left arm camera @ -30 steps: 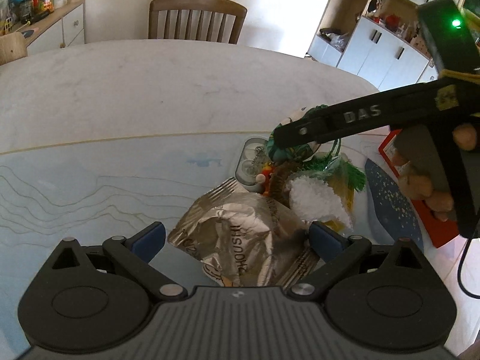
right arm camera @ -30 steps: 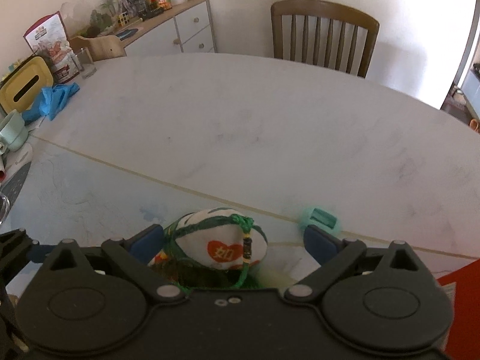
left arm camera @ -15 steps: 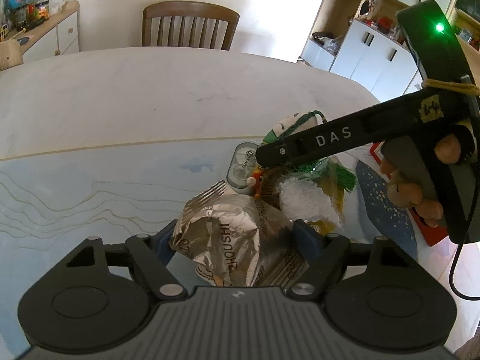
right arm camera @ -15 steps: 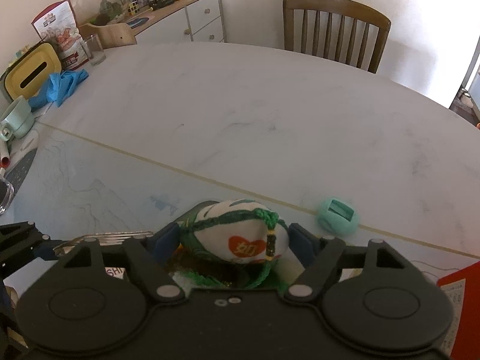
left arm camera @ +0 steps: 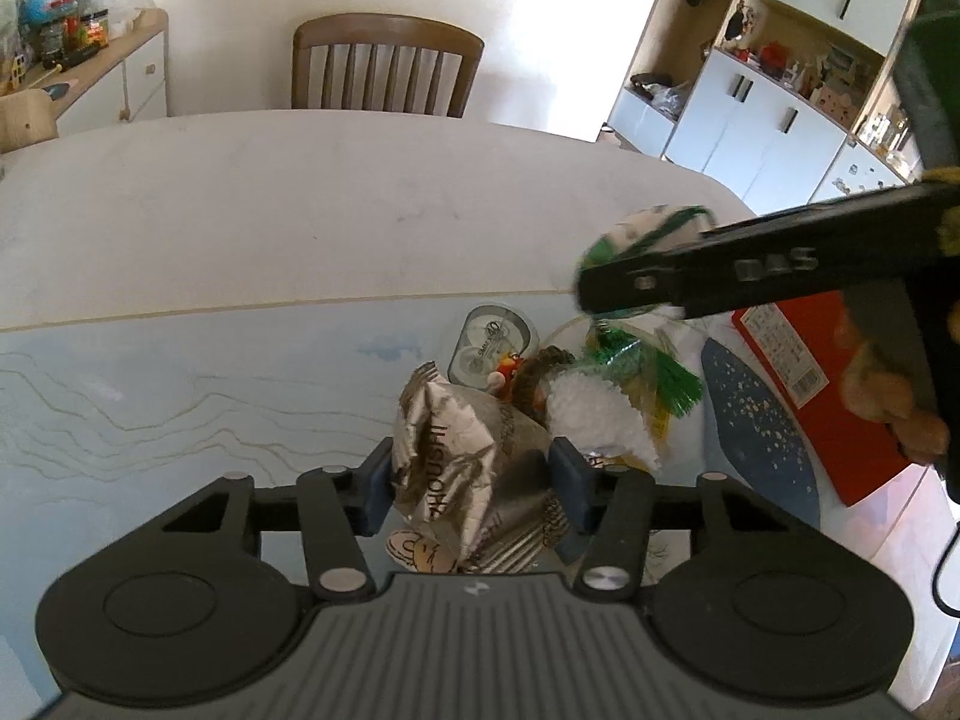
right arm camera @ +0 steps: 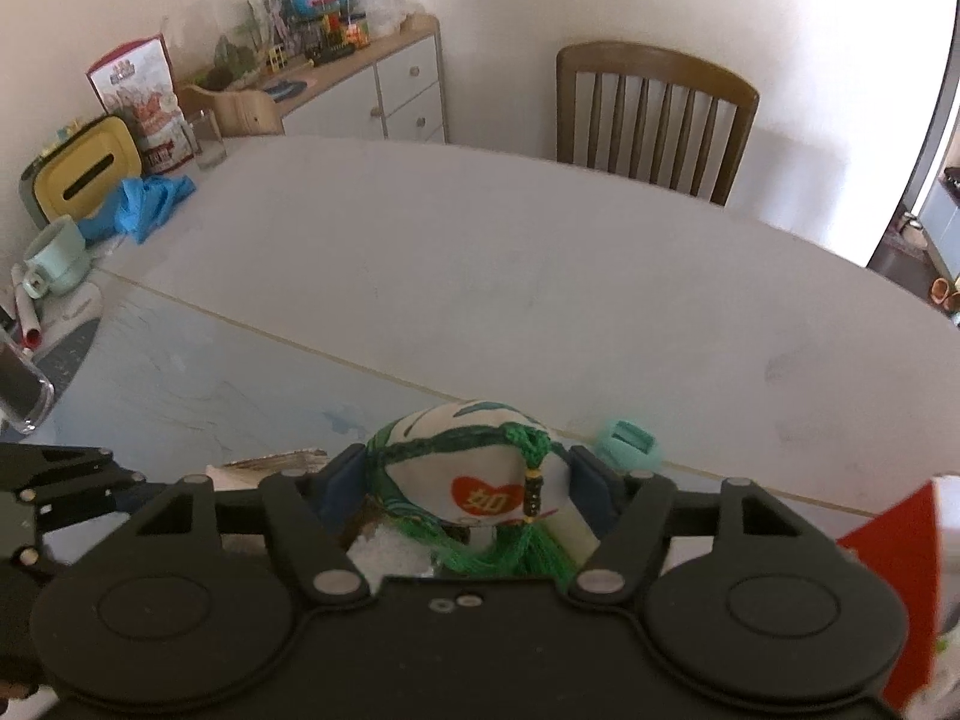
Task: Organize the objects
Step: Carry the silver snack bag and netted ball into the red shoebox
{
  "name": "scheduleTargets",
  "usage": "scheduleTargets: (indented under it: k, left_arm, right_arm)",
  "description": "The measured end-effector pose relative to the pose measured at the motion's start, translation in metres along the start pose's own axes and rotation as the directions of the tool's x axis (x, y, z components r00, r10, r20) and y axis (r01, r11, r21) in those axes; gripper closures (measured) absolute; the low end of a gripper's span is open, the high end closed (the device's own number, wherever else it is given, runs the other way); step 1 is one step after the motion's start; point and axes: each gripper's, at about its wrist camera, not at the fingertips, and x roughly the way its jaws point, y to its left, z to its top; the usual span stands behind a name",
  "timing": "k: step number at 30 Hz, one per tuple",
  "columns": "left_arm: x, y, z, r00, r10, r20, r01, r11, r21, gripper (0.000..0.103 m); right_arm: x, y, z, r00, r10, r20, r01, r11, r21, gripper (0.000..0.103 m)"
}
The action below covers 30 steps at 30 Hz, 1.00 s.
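Silver foil packet (left arm camera: 474,456) long axis pointing away, crumpled, upright-tilted.

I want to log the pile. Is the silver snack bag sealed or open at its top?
Cannot tell. The silver snack bag is crumpled and its serrated top edge looks flat, but no opening shows.

The left gripper (left arm camera: 471,492) has a black body with a ribbed grey centre plate, two round black discs at its sides, silver screws on the linkage arms and dark blue pads on its jaws. The right gripper (right arm camera: 465,483) is built the same, but with a smooth black centre. Seen from the left gripper's camera, its side arm reads "DAS", and a black cable hangs below the hand (left arm camera: 894,396) gripping its handle.
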Motion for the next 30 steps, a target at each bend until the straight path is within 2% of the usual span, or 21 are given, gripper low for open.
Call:
scheduleTargets:
  k: [7,14,23,30]
  left_arm:
    - [-0.016,-0.004,0.003,1.000,-0.007,0.029,0.008,0.999,-0.038,0.055]
    - [-0.039,-0.023,0.011,0.998,-0.023,0.055,0.025,0.999,-0.043,0.055]
    - [-0.065,-0.071,0.020,0.997,-0.050,0.055,0.050,0.999,0.009,0.055]
    - [-0.072,-0.119,0.030,0.993,-0.103,0.050,0.099,0.992,0.075,0.055]
  right_arm:
    - [-0.044,-0.014,-0.011,0.998,0.003,0.056,-0.004,0.999,0.034,0.034]
    - [-0.091,-0.027,-0.021,0.994,0.010,0.107,-0.015,0.999,0.052,0.034]
    - [-0.141,-0.046,-0.040,0.992,-0.004,0.128,-0.002,0.999,0.049,0.034]
    - [-0.171,-0.072,-0.057,0.990,-0.038,0.135,0.030,0.998,0.061,0.033]
